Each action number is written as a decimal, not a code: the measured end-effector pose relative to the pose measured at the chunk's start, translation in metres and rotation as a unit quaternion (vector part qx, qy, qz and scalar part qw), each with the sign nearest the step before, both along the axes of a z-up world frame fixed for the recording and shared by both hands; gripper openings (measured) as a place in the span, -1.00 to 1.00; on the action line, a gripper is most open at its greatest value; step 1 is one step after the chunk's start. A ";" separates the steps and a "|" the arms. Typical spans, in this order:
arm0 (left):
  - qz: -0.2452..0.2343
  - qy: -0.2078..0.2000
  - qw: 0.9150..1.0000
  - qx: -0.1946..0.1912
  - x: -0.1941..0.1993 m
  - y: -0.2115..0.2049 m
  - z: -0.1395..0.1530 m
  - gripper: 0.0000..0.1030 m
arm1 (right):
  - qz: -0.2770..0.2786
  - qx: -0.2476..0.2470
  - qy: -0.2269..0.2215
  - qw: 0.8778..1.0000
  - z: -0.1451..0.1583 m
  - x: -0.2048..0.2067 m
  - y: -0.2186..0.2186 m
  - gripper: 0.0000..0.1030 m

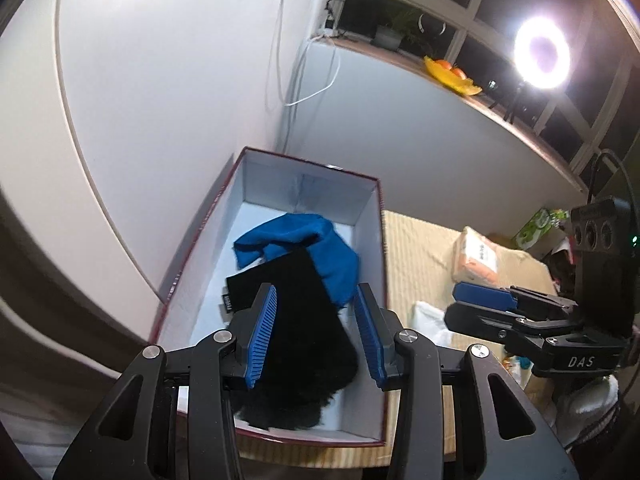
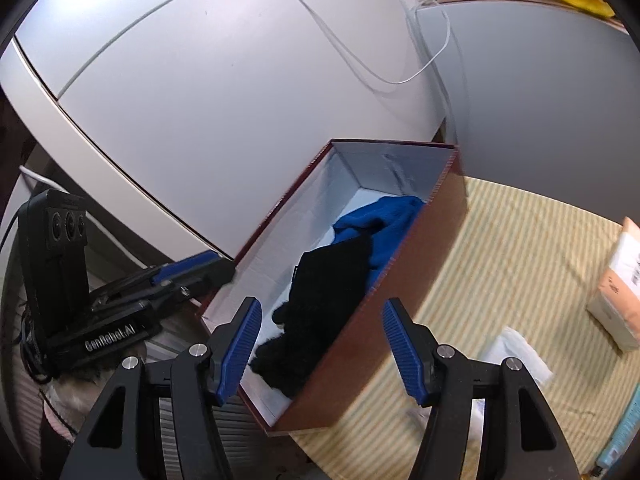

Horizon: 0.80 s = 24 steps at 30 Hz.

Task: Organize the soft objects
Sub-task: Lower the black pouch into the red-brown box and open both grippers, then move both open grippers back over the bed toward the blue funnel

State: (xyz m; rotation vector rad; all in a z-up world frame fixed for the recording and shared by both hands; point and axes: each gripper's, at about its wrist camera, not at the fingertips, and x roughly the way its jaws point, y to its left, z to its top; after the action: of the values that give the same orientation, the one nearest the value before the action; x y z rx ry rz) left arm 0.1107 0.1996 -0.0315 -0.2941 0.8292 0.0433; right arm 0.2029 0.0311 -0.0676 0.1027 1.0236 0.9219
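both claws, left claw (image 1: 316,336) and right claw (image 2: 320,348), gape empty above the box (image 1: 370,240) rim.

The box (image 2: 404,304) is open on top; its far floor past the blue cloth (image 2: 384,220) lies bare.

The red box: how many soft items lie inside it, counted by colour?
Inside the red box:
Blue cloth: 1
Black fuzzy item: 1
Total: 2
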 end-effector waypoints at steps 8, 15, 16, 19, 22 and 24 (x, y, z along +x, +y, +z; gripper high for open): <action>-0.044 -0.045 0.998 0.002 -0.021 -0.043 0.004 -0.24 | -0.035 -0.011 -0.058 0.998 0.013 -0.025 -0.081 0.35; -0.086 -0.066 0.994 -0.026 -0.039 -0.088 -0.014 -0.20 | -0.093 -0.020 -0.132 0.987 0.024 -0.055 -0.175 0.55; -0.091 -0.065 0.993 -0.026 -0.040 -0.094 -0.017 -0.18 | -0.103 -0.020 -0.142 0.984 0.025 -0.059 -0.189 0.66; -0.112 -0.062 0.991 -0.044 -0.045 -0.121 -0.037 -0.11 | -0.144 -0.032 -0.180 0.973 0.020 -0.075 -0.233 0.82; -0.131 -0.054 0.988 -0.054 -0.048 -0.145 -0.050 -0.11 | -0.169 -0.057 -0.183 0.967 0.007 -0.083 -0.263 0.82; -0.146 -0.050 0.987 -0.052 -0.050 -0.165 -0.060 -0.11 | -0.178 -0.069 -0.167 0.967 -0.005 -0.085 -0.277 0.82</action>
State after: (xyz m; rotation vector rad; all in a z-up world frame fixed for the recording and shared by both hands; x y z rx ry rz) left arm 0.0607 0.0347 -0.0910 -0.2681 0.7694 -0.2870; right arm 0.1177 -0.2458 -0.0729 0.0117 0.7204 0.5153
